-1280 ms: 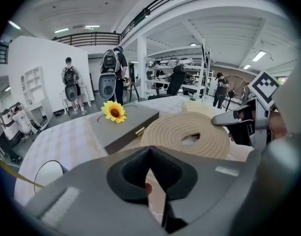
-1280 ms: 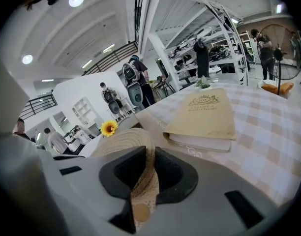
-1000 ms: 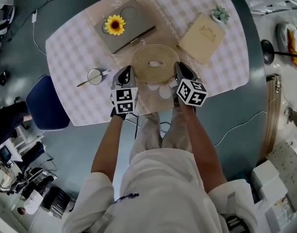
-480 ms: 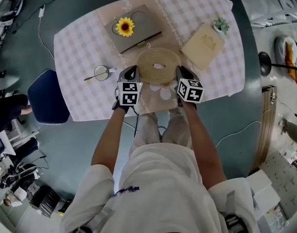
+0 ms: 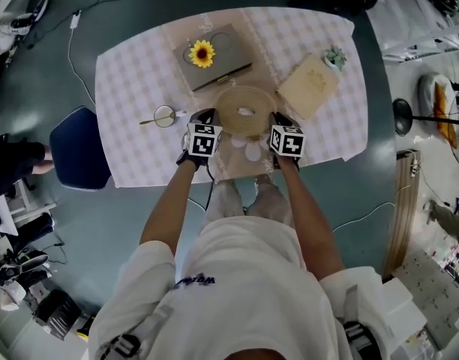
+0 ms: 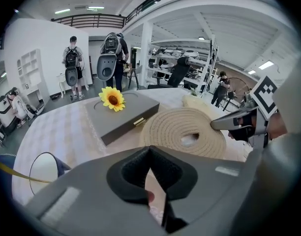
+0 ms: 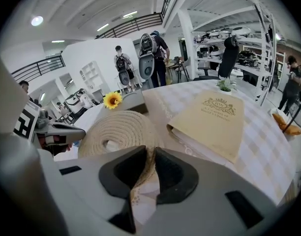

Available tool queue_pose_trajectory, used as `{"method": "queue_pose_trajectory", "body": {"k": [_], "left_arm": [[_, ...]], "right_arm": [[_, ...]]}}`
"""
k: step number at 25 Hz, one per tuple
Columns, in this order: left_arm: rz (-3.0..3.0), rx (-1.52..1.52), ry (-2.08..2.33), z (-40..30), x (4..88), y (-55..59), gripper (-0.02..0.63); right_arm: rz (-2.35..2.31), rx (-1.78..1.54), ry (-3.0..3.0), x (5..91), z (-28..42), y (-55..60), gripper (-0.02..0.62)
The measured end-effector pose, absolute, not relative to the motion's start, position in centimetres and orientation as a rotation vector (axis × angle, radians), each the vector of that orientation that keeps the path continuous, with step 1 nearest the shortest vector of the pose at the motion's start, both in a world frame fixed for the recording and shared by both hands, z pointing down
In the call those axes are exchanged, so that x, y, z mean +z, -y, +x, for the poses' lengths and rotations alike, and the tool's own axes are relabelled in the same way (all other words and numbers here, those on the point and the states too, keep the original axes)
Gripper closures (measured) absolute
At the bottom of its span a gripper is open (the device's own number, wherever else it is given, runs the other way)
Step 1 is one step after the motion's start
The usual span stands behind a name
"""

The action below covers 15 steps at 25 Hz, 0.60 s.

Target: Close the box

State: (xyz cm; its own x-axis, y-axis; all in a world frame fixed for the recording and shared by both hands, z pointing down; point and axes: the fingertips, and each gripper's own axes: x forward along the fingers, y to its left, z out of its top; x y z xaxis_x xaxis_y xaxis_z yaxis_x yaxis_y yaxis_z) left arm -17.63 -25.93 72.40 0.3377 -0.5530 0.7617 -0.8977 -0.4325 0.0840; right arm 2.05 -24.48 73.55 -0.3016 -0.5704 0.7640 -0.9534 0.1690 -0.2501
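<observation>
Two grippers, head view: left gripper [image 5: 208, 116] and right gripper [image 5: 277, 118] flank woven coil [image 5: 246, 111]; grey box [image 5: 214, 55] just beyond on counter [image 5: 132, 126], lid seemingly down. Left gripper view: fingers [image 6: 127, 173] clenched, empty. Right gripper view: fingers pinch coil's rim. Box likely stiff, light; grasp lid by latch [image 6: 139, 122] edge.

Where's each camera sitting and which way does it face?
Head view: on the person's head, facing steeply down at the table; arms, left gripper, right gripper show.
Left gripper view: on the left gripper, facing the grey box; right gripper at right.
Right gripper view: on the right gripper, facing the book; left gripper at left.
Both gripper views share the woven mat and sunflower.
</observation>
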Motion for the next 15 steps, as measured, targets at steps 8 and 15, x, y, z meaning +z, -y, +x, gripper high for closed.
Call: {"method": "queue_pose_trajectory", "body": {"k": [8,15], "left_arm": [[2.079,0.986,1.215,-17.38,72.43,25.82,0.605],[2.071,0.994,1.192,-17.28,72.46,26.29,0.604]], "right_arm": [[1.328,0.991,1.886,73.6,1.92,24.48,0.529],[1.333,0.993,1.87,73.35,1.93,25.18,0.529]]}}
